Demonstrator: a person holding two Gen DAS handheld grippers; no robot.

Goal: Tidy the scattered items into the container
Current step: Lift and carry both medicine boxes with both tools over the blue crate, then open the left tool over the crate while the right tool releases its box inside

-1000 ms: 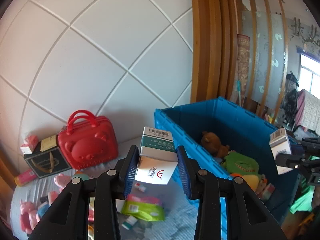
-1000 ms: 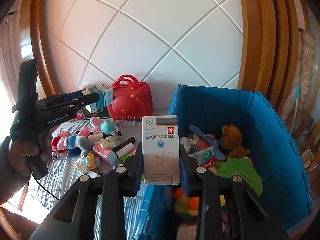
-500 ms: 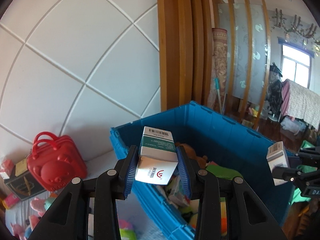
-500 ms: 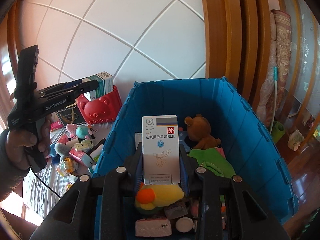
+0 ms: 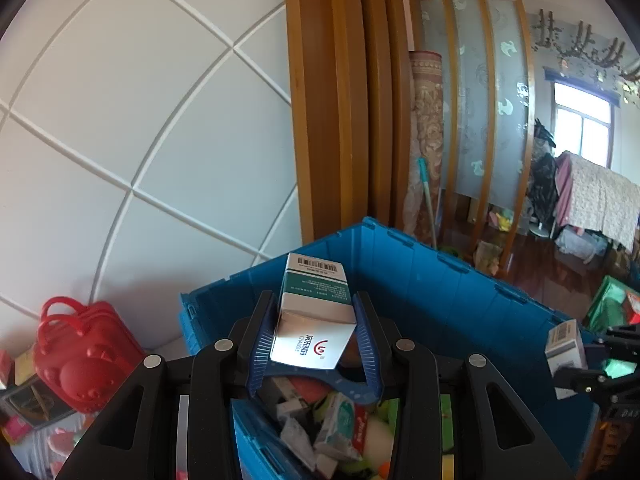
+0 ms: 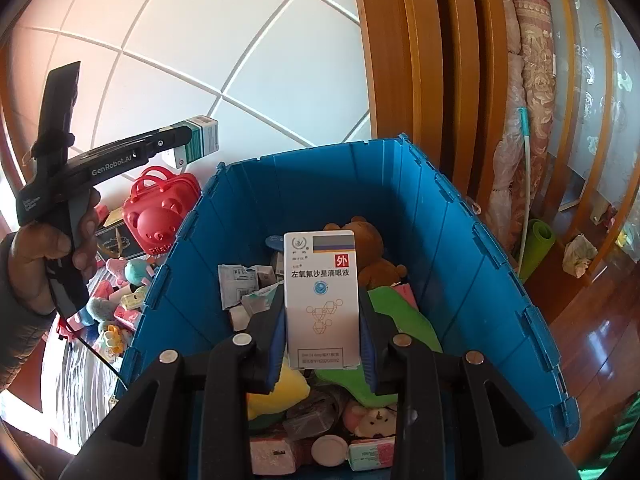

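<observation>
My left gripper (image 5: 315, 326) is shut on a green-and-white medicine box (image 5: 314, 312), held above the near-left part of the blue crate (image 5: 440, 280). My right gripper (image 6: 320, 322) is shut on a white eye-drop box (image 6: 320, 296), upright over the crate's (image 6: 460, 240) inside. In the right wrist view the left gripper (image 6: 192, 142) shows at upper left with its box (image 6: 202, 138), a hand on the handle. The crate holds a brown teddy bear (image 6: 370, 248), green and yellow plush, packets and small boxes.
A red bear-shaped case (image 6: 160, 212) stands left of the crate beside a dark gift box (image 6: 112, 240). Small plush toys and packets (image 6: 116, 300) lie scattered on the striped cloth. A white quilted wall and wooden posts (image 6: 400, 60) stand behind; a wooden floor lies right.
Both grippers have swung right from over the cloth to over the crate, each still gripping its box. The red case has slid toward the left edge in both views.
</observation>
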